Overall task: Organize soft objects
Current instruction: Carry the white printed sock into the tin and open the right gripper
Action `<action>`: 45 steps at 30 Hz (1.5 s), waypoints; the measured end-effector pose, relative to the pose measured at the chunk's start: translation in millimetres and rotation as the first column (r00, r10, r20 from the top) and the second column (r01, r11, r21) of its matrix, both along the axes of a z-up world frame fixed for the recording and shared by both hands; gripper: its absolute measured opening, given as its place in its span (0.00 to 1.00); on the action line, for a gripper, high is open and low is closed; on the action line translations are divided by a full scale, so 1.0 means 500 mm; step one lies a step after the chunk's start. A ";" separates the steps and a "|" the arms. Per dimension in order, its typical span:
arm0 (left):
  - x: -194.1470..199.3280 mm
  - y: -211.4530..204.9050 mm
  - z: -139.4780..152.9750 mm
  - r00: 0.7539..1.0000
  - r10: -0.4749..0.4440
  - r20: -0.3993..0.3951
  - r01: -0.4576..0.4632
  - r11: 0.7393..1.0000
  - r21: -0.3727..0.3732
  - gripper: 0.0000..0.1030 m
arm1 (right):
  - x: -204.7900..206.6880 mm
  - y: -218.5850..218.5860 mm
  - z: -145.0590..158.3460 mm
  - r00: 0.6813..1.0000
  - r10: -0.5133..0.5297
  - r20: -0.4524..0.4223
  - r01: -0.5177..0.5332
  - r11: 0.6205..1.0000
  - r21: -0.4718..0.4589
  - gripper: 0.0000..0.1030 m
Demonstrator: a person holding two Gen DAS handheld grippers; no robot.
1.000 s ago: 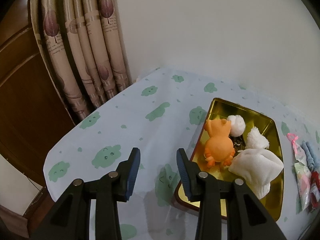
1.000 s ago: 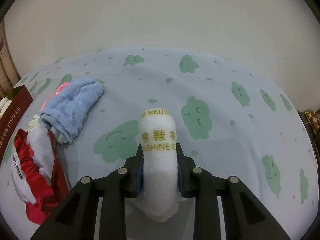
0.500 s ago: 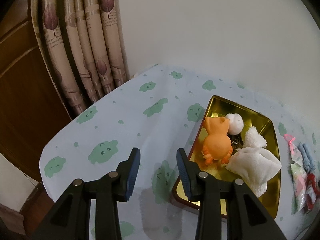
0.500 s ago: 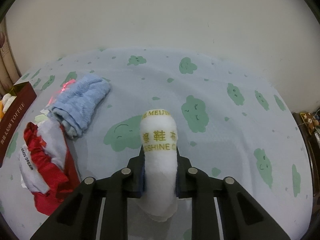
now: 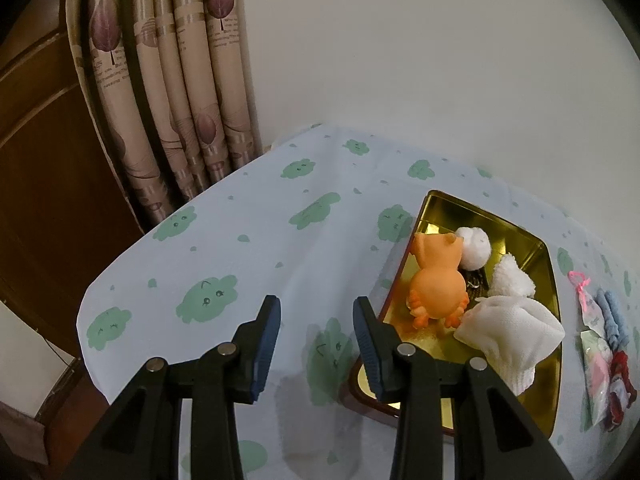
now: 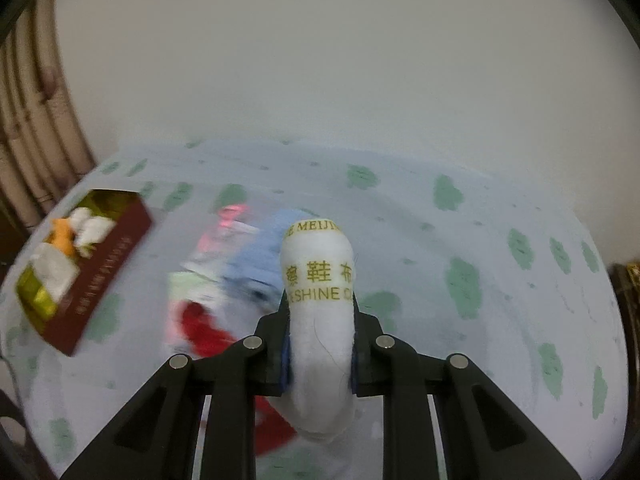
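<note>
The white rolled shoe-shine cloth with a band of gold lettering (image 6: 320,280) is soft and fuzzy, rounded at its top end, and printed with gold Chinese characters above the words "SHINE" (a few stray fibres show on its lower part). It is pinched between the blue pads of the right gripper (image 6: 320,344), whose jaws are closed on its middle. Its long axis runs straight along the gripper's fingers, the rounded banded end pointing away from the camera and up, the other end hanging below the jaws toward the camera. It is held above the pale blue tablecloth with green cloud faces (image 6: 460,240), clear of the surface.

Behind it, blurred, lie a folded light blue towel (image 6: 260,256) and a red-and-white fabric piece (image 6: 200,324), close together. Further left sits the dark red rectangular tin with a gold inside (image 6: 104,264).

In the left wrist view the left gripper (image 5: 316,316) hangs with its jaws apart and nothing between them, just beside the tin's near corner. Inside the tin (image 5: 548,280) lie an orange soft animal toy (image 5: 438,280), a white pompom ball (image 5: 474,246), a small white fluffy piece (image 5: 510,280) and a white knitted cloth (image 5: 516,332), all touching or nearly so.
</note>
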State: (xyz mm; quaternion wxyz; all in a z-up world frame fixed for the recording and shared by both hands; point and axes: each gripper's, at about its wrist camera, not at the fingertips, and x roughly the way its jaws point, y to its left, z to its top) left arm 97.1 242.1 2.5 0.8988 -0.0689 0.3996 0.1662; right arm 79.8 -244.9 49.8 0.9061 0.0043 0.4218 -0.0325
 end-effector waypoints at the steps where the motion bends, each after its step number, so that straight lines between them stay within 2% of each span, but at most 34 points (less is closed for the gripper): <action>1: 0.000 0.001 -0.001 1.000 0.001 0.000 -0.001 1.000 -0.002 0.37 | 0.006 0.019 0.008 1.000 0.022 0.000 -0.022 1.000 0.013 0.18; 7: 0.001 0.006 -0.003 1.000 0.010 -0.005 -0.010 1.000 -0.014 0.37 | 0.032 0.135 0.038 0.987 0.156 0.020 -0.157 0.986 0.058 0.18; 14: -0.002 0.019 -0.002 1.000 0.031 0.004 -0.030 0.999 -0.032 0.37 | 0.067 0.281 0.044 0.955 0.295 0.021 -0.296 0.952 0.074 0.18; 20: -0.006 0.030 0.001 0.999 0.052 0.013 -0.052 0.997 -0.054 0.37 | 0.103 0.387 0.026 0.923 0.385 0.005 -0.385 0.920 0.079 0.18; 27: -0.007 0.035 0.002 0.998 0.061 0.017 -0.060 0.997 -0.054 0.37 | 0.136 0.493 -0.025 0.886 0.462 -0.049 -0.460 0.887 0.043 0.18; 38: -0.011 0.044 0.008 0.996 0.082 0.040 -0.079 0.995 -0.069 0.37 | 0.124 0.591 -0.066 0.828 0.555 -0.081 -0.549 0.831 0.085 0.18; 45: -0.009 0.038 0.007 0.997 0.073 0.034 -0.071 0.996 -0.058 0.37 | 0.150 0.603 -0.069 0.844 0.530 -0.074 -0.529 0.848 0.046 0.19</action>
